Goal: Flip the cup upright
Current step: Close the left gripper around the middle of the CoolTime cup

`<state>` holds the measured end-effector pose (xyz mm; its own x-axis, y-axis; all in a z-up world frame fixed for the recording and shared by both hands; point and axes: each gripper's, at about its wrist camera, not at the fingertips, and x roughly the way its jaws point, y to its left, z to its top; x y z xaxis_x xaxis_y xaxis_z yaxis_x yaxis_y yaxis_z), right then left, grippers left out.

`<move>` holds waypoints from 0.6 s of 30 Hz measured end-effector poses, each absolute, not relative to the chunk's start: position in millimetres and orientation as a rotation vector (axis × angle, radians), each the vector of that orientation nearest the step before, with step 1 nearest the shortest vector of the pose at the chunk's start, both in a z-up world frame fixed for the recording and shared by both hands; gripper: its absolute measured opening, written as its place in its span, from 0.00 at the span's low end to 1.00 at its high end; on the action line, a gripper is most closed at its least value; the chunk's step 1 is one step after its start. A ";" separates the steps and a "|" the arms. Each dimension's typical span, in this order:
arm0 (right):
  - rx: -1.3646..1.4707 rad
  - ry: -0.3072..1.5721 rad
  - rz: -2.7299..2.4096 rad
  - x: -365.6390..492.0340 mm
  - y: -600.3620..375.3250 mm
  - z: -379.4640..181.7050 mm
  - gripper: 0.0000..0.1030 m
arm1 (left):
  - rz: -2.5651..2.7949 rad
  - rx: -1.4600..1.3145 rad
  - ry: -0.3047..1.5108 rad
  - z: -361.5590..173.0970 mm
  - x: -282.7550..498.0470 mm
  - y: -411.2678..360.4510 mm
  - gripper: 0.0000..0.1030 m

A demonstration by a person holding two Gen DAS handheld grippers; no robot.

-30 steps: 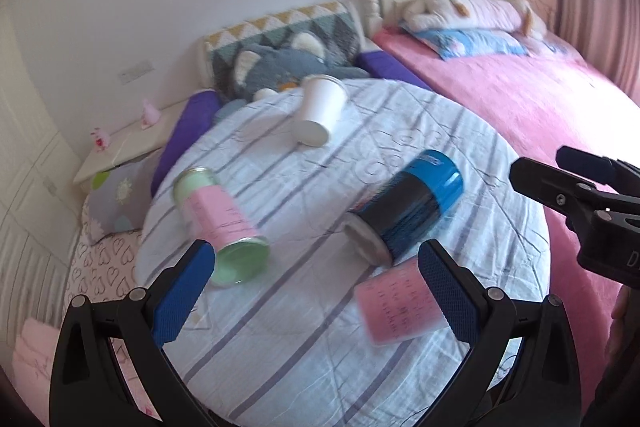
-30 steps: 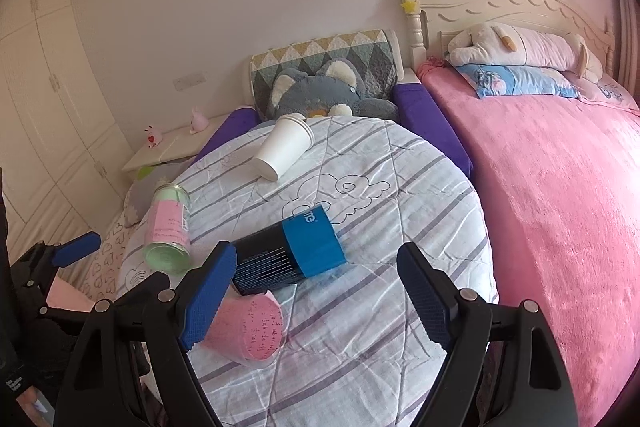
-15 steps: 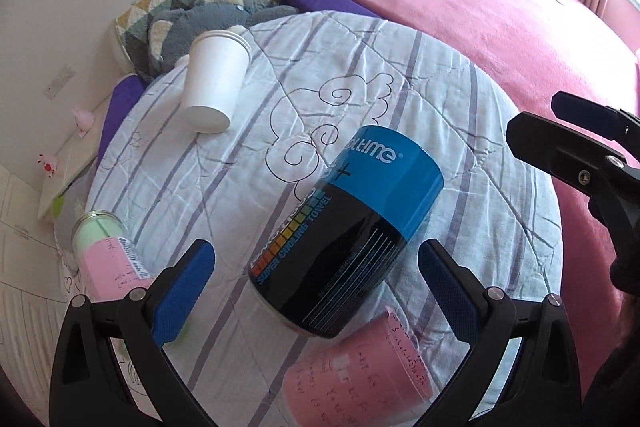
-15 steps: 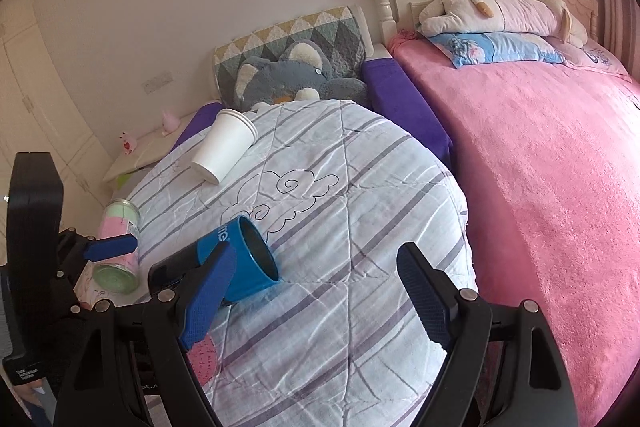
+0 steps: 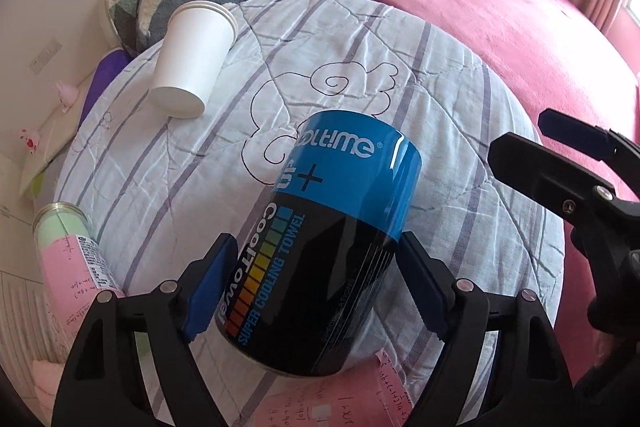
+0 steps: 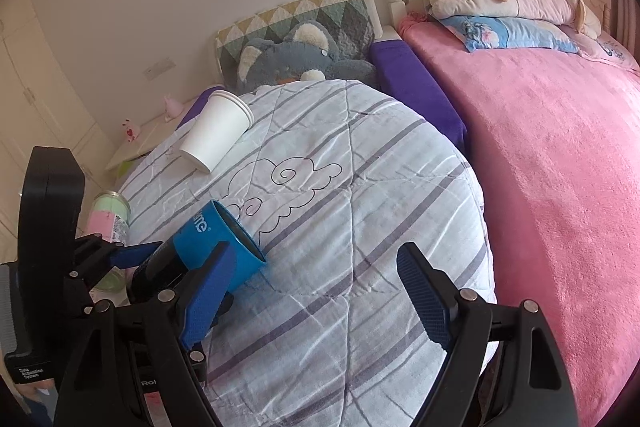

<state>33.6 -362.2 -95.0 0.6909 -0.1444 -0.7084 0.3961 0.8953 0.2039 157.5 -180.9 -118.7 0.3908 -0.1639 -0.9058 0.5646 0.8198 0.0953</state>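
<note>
A blue and black "Cool Towel" cup (image 5: pixel 320 247) lies on its side on the striped round cushion (image 5: pixel 400 75). My left gripper (image 5: pixel 316 287) is shut on its black body, one blue pad on each side. In the right wrist view the cup (image 6: pixel 208 247) shows its open blue mouth facing right, held low and tilted. My right gripper (image 6: pixel 316 299) is open and empty over the cushion to the right of the cup; it also shows in the left wrist view (image 5: pixel 560 163).
A white paper cup (image 5: pixel 190 59) lies on its side at the cushion's far left. A pink and green jar (image 5: pixel 68 259) lies at the left edge. A pink cup (image 5: pixel 340 399) lies below the held cup. A pink bed (image 6: pixel 540 147) is to the right.
My left gripper moved in around the blue cup and closed on its body. The cup's mouth end has lifted and tilted. My right gripper stayed open and shifted slightly.
</note>
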 end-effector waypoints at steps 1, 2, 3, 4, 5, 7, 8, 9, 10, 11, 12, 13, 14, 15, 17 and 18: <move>0.362 0.753 -0.310 33.7 -362.9 -95.6 0.81 | -0.475 0.401 1.081 -117.6 158.9 -177.8 0.79; 0.364 0.753 -0.310 34.4 -363.6 -96.0 0.81 | -0.470 0.383 1.081 -116.3 159.9 -175.1 0.78; 0.366 0.752 -0.310 34.4 -363.7 -95.9 0.81 | -0.463 0.372 1.079 -114.8 160.7 -172.8 0.77; 0.366 0.749 -0.310 34.6 -363.7 -95.3 0.81 | -0.452 0.363 1.076 -113.9 161.5 -169.7 0.77; 0.365 0.746 -0.308 34.8 -363.4 -94.6 0.81 | -0.438 0.350 1.073 -112.2 162.6 -166.2 0.76; 0.362 0.743 -0.303 36.8 -362.8 -92.7 0.81 | -0.414 0.309 1.067 -107.7 165.6 -157.7 0.76; 0.358 0.740 -0.300 38.3 -361.7 -91.4 0.81 | -0.403 0.293 1.065 -105.7 167.6 -154.0 0.75; 0.353 0.741 -0.297 41.5 -361.1 -90.2 0.81 | -0.391 0.284 1.063 -104.3 170.1 -150.9 0.75; 0.349 0.743 -0.296 43.8 -360.7 -90.0 0.81 | -0.377 0.262 1.061 -102.3 173.2 -147.0 0.75; 0.343 0.741 -0.291 46.5 -359.6 -89.5 0.81 | -0.373 0.251 1.064 -101.5 176.0 -145.1 0.75; 0.341 0.742 -0.288 48.7 -358.8 -89.5 0.81 | -0.374 0.236 1.068 -100.9 179.1 -143.6 0.74; 0.340 0.746 -0.284 51.5 -358.0 -90.0 0.81 | -0.379 0.220 1.073 -100.7 182.6 -143.3 0.74; 0.340 0.746 -0.277 54.0 -357.2 -90.3 0.81 | -0.385 0.221 1.078 -101.3 186.0 -145.2 0.74; 0.342 0.747 -0.272 55.8 -357.0 -90.9 0.81 | -0.386 0.223 1.077 -101.8 188.8 -147.8 0.73; 0.341 0.752 -0.274 59.4 -357.1 -92.9 0.81 | -0.381 0.232 1.075 -103.8 194.4 -154.4 0.73; 0.341 0.756 -0.277 60.9 -357.8 -94.0 0.81 | -0.385 0.229 1.073 -104.8 197.7 -158.0 0.73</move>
<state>60.9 -357.8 -94.0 0.6961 -0.1222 -0.7075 0.3638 0.9095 0.2009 197.7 -158.0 -104.8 0.4202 -0.1942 -0.8864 0.4137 0.9104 -0.0033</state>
